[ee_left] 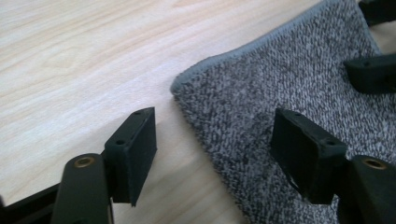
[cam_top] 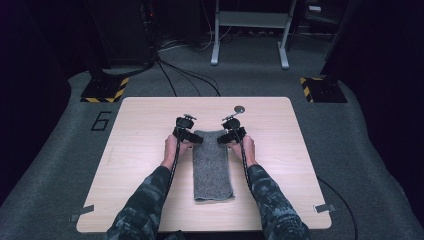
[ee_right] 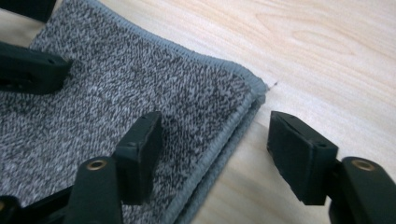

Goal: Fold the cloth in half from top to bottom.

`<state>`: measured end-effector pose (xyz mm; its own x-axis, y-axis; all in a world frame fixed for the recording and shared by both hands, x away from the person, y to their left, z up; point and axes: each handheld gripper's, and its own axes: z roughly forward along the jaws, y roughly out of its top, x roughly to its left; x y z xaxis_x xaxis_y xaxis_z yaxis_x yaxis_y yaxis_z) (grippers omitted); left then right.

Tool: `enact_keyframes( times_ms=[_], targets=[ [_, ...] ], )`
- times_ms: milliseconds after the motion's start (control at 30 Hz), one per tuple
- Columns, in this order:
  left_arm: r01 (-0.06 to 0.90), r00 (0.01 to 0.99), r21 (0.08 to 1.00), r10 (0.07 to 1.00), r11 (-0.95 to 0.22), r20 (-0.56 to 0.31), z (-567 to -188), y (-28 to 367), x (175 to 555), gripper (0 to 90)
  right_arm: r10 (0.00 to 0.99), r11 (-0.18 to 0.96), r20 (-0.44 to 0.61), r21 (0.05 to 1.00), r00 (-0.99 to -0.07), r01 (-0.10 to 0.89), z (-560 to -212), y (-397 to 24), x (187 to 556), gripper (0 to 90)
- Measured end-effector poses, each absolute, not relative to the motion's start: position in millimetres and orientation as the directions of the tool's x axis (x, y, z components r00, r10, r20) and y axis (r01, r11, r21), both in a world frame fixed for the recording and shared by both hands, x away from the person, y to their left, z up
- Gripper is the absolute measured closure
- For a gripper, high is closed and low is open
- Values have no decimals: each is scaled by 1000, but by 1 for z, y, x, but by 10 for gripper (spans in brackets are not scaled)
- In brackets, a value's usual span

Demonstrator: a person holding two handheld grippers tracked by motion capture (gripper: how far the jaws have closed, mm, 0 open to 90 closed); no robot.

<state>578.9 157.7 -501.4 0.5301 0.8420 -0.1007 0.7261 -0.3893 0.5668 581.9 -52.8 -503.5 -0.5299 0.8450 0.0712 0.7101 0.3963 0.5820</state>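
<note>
A grey folded towel (cam_top: pixel 212 165) lies lengthwise in the middle of the wooden table (cam_top: pixel 140 150). My left gripper (cam_top: pixel 192 136) is at the towel's far left corner and is open. In the left gripper view its jaws straddle that corner of the towel (ee_left: pixel 299 93), one over bare wood, the other over the cloth. My right gripper (cam_top: pixel 224 137) is at the far right corner, also open. In the right gripper view the towel (ee_right: pixel 140 93) shows two stacked layers with a stitched hem, and the corner lies between the jaws. Each gripper view also shows the other gripper's jaws farther off.
A small round grey object (cam_top: pixel 239 108) lies on the table beyond the right gripper. Grey clips (cam_top: pixel 82 212) (cam_top: pixel 324 208) sit at the table's near corners. Cables and stand bases with yellow-black tape (cam_top: pixel 105 89) are on the carpet behind the table.
</note>
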Motion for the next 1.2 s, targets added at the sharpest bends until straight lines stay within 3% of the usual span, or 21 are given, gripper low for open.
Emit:
enact_keyframes(
  times_ms=[300, 467, 633, 1033, 1200],
  targets=[
    [703, 546, 573, 836, -421, -55, -500, 150, 578, 561, 834, 420, 53, 585, -550, 694, -502, -46, 579, 671],
    [703, 546, 580, 834, -410, -73, -501, 150, 578, 754, 821, 413, 87, 592, -564, 692, -503, -43, 577, 831],
    [691, 546, 605, 834, -395, -80, -501, 149, 574, 846, 819, 397, 108, 602, -563, 692, -504, -47, 575, 850],
    [605, 594, 702, 800, -377, -82, -477, 153, 560, 861, 804, 377, 115, 660, -583, 649, -486, -58, 562, 846],
    [542, 636, 745, 770, -389, -60, -468, 153, 550, 863, 801, 374, 116, 669, -587, 642, -483, -68, 560, 772]
  ],
)
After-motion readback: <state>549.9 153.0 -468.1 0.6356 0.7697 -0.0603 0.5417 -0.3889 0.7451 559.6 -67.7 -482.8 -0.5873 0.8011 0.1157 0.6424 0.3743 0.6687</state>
